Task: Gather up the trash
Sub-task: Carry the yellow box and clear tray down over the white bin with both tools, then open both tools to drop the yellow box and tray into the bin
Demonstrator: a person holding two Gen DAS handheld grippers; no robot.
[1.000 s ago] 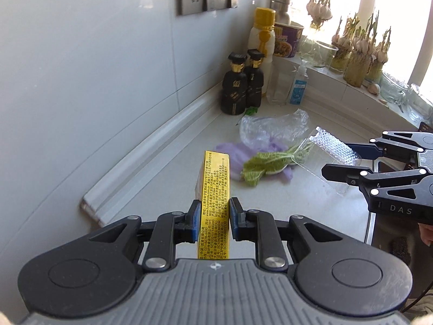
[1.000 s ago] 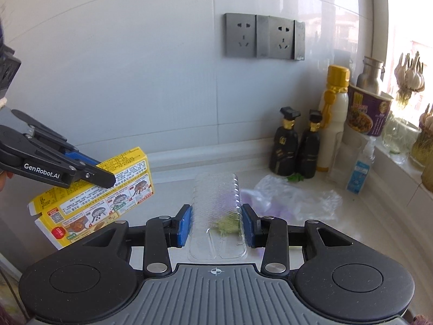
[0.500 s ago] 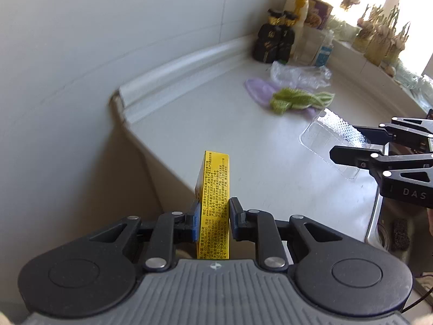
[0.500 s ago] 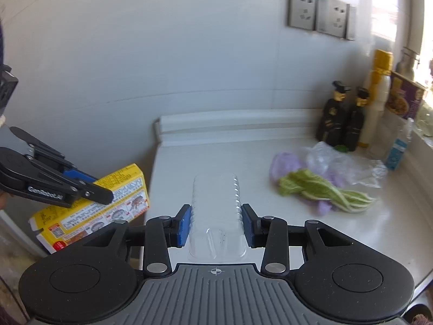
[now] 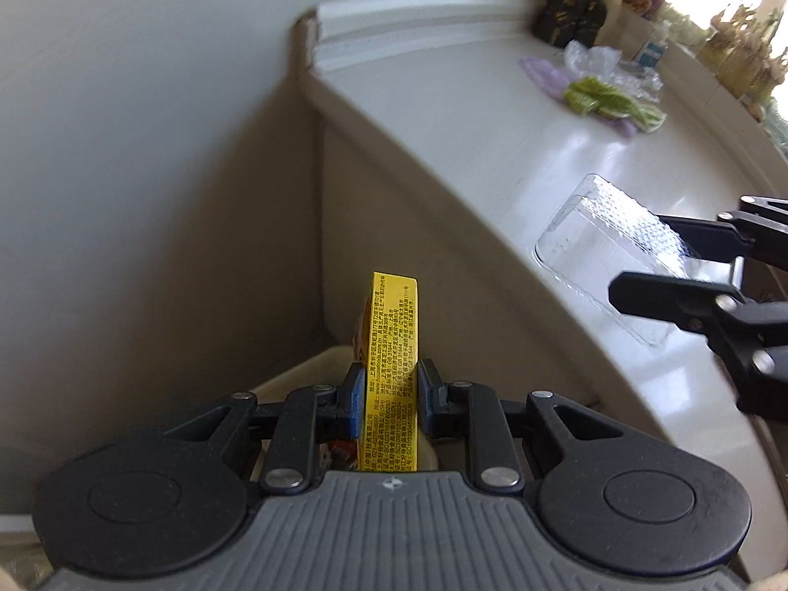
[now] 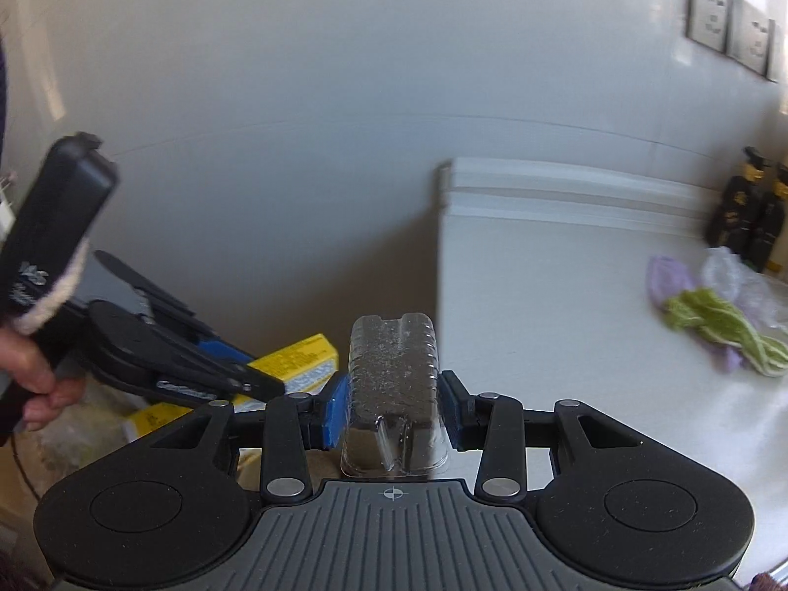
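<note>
Lower centre of the left wrist view: left gripper (image 5: pixel 385 396) pinches yellow box (image 5: pixel 391 344) above a bin (image 5: pixel 300 377); right gripper (image 6: pixel 394 406) clamps clear plastic tray (image 6: pixel 394 374). Neither dropped yet; vegetable scraps (image 5: pixel 610 101) and plastic bag (image 5: pixel 591 56) remain on tabletop (image 5: pixel 492 138)

I see bin (image 5: pixel 295 379) mostly hidden behind left gripper (image 5: pixel 386 394); bottles (image 5: pixel 578 15) at one o'clock blurred.
</note>
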